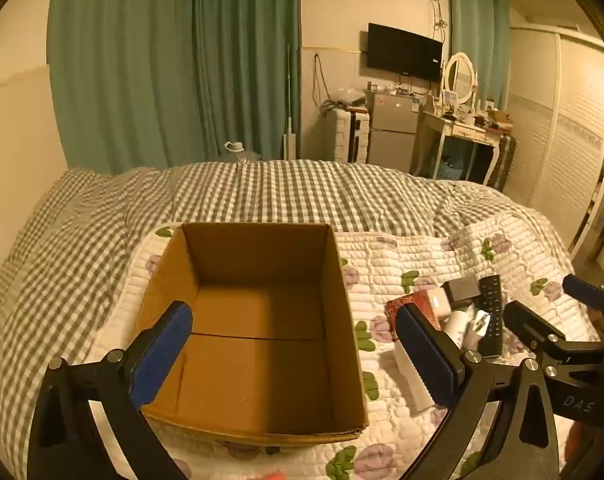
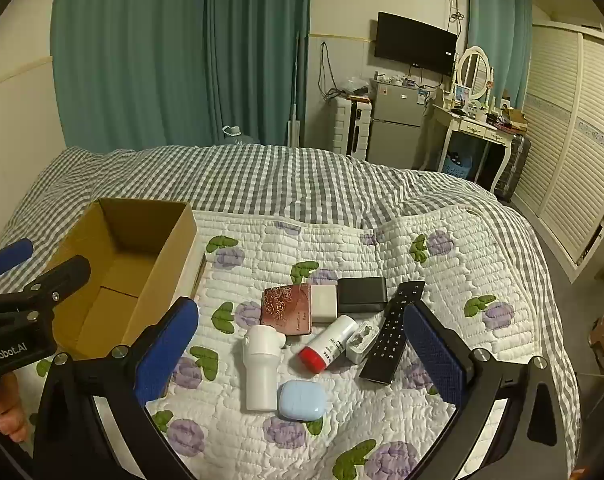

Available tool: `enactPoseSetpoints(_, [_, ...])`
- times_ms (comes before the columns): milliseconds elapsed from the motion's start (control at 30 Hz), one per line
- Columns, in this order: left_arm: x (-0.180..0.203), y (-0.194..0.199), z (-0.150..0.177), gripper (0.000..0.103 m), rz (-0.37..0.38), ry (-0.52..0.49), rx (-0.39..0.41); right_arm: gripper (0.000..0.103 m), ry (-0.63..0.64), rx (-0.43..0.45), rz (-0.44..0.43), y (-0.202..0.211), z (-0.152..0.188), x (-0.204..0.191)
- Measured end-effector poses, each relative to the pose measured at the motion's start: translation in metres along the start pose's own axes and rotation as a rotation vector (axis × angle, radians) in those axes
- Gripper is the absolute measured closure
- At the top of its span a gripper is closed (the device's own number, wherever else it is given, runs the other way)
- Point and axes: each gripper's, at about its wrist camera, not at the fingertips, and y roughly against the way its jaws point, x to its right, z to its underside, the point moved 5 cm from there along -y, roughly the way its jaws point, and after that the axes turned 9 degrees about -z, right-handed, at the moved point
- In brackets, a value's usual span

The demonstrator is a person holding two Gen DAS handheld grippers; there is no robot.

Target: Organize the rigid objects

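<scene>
Cardboard box (image 1: 258, 332) open and empty on the quilt (image 2: 342, 248), flaps up. Left gripper (image 1: 294, 340) spread wide above it, holding nothing. Right gripper (image 2: 302, 344) likewise spread, empty, hovering over the cluster just beside the box: white bottle (image 2: 260, 368), blue case (image 2: 302, 399), red-capped tube (image 2: 328, 344), remote (image 2: 394, 332), patterned tin (image 2: 287, 309), black wallet (image 2: 361, 294). Packed close, some touching. Likely risks: catching 2 items in 1 pinch, nudging the round tube into a roll, pressing things down into soft bedding, slipping on the smooth bottle.
</scene>
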Motion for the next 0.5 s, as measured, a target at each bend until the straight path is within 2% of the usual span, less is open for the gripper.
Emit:
enactPoseSetpoints(133, [-0.009, -0.002, 0.002, 0.0, -0.001, 0.003, -0.014, 0.0, 0.004, -0.002, 0.002, 0.0, 0.001, 0.0])
enactPoseSetpoints(200, [-0.003, -0.003, 0.003, 0.0, -0.017, -0.025, -0.02, 0.0, 0.005, -0.001, 0.002, 0.0, 0.001, 0.0])
enactPoseSetpoints(500, [0.002, -0.002, 0.004, 0.0, -0.015, -0.018, -0.014, 0.0, 0.005, -0.003, 0.007, 0.002, 0.001, 0.0])
